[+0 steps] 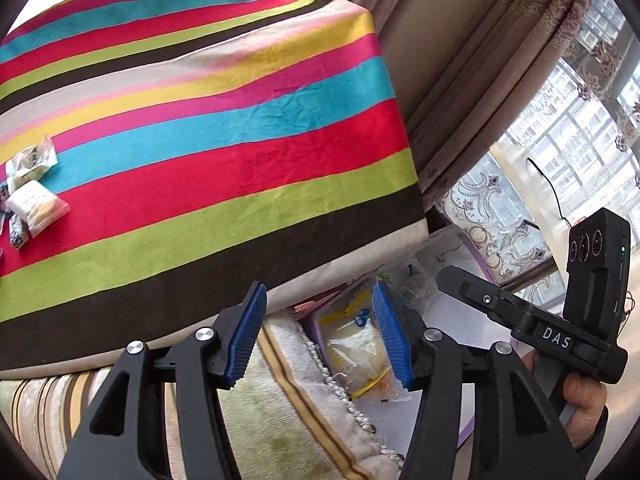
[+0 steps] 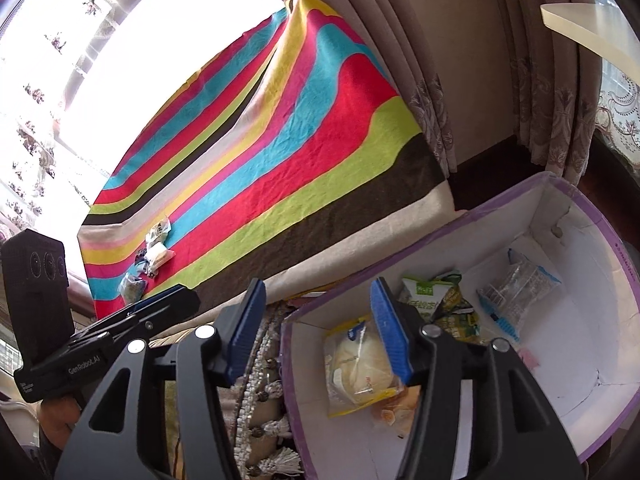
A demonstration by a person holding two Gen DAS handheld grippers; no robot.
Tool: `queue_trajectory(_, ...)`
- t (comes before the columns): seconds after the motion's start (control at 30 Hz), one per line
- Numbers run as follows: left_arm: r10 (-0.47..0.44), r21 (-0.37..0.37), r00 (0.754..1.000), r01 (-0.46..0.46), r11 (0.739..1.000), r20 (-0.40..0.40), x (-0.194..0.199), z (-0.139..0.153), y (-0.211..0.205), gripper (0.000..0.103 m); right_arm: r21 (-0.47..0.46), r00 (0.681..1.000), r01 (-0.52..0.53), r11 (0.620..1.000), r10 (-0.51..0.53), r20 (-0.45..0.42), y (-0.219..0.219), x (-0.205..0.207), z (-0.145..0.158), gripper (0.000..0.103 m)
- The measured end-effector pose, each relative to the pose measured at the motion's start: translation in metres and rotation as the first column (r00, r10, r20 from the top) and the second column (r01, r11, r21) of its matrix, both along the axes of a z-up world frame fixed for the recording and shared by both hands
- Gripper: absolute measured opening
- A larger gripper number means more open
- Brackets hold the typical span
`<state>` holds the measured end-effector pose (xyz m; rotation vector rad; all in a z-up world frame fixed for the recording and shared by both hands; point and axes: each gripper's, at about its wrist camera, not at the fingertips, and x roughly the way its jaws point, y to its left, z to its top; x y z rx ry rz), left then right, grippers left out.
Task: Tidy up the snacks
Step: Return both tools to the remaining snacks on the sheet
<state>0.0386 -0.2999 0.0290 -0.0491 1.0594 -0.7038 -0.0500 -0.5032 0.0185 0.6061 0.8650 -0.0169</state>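
Observation:
My left gripper [image 1: 318,336] is open with nothing between its blue pads. It hovers over the gap between the striped cloth [image 1: 240,140] and a purple-rimmed box [image 1: 472,240]. A yellow-edged bun packet [image 1: 356,344] lies in the box below it. Several small snack packets [image 1: 36,204] sit on the cloth at far left. My right gripper [image 2: 318,332] is open too and empty, above the box [image 2: 600,216]. Inside lie the bun packet [image 2: 360,368], a green packet [image 2: 424,292] and a clear packet with blue trim [image 2: 516,292]. More snacks [image 2: 158,254] rest on the cloth.
Beige patterned curtains [image 2: 440,80] hang behind the cloth-covered surface, with bright windows [image 1: 580,128] beyond. A tasselled, fringed cover [image 2: 264,400] lies between cloth and box. A cream tabletop edge [image 2: 592,28] juts in at upper right.

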Motion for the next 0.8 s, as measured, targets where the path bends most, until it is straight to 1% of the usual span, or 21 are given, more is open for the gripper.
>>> queue_trajectory(0.1,0.077,-0.001,0.997,-0.077,0.997,-0.011,0.009,-0.001,0.031,0.053,-0.001,0.999,-0.039,0.999,0.039,-0.008,0.019,0.011,0.002,0.057)
queue_trajectory(0.2,0.162,0.001,0.987,-0.162,0.987,-0.012,0.016,0.000,0.068,0.053,-0.004,0.996,-0.094,0.996,0.094,-0.008,0.042,0.024,0.004,0.057)
queue_trajectory(0.3,0.256,0.004,0.967,-0.256,0.967,-0.005,0.021,0.002,0.107,0.053,-0.003,0.989,-0.146,0.989,0.146,-0.003,0.067,0.036,0.008,0.057)
queue_trajectory(0.37,0.323,0.006,0.946,-0.323,0.946,-0.009,0.025,0.001,0.135,0.054,-0.005,0.984,-0.179,0.984,0.179,0.003,0.085,0.045,0.009,0.057)
queue_trajectory(0.47,0.420,0.008,0.907,-0.420,0.907,-0.019,0.031,-0.002,0.176,0.054,0.008,0.976,-0.219,0.976,0.219,0.007,0.108,0.057,0.009,0.058)
queue_trajectory(0.5,0.452,0.008,0.892,-0.452,0.892,-0.019,0.033,-0.002,0.190,0.057,0.008,0.973,-0.231,0.973,0.231,0.007,0.116,0.061,0.009,0.058)
queue_trajectory(0.53,0.484,0.009,0.875,-0.484,0.875,-0.017,0.034,-0.002,0.203,0.060,0.007,0.970,-0.245,0.970,0.245,0.006,0.124,0.065,0.008,0.058)
queue_trajectory(0.67,0.597,0.006,0.802,-0.597,0.802,-0.017,0.044,-0.004,0.247,0.064,-0.013,0.957,-0.291,0.957,0.291,-0.001,0.153,0.081,0.008,0.058)
queue_trajectory(0.73,0.641,0.011,0.767,-0.641,0.768,-0.012,0.049,-0.006,0.265,0.071,-0.015,0.951,-0.310,0.951,0.310,-0.004,0.163,0.088,0.006,0.058)
queue_trajectory(0.8,0.674,0.004,0.739,-0.674,0.739,-0.021,0.052,-0.008,0.280,0.072,-0.019,0.948,-0.319,0.948,0.319,-0.007,0.169,0.094,0.005,0.058)
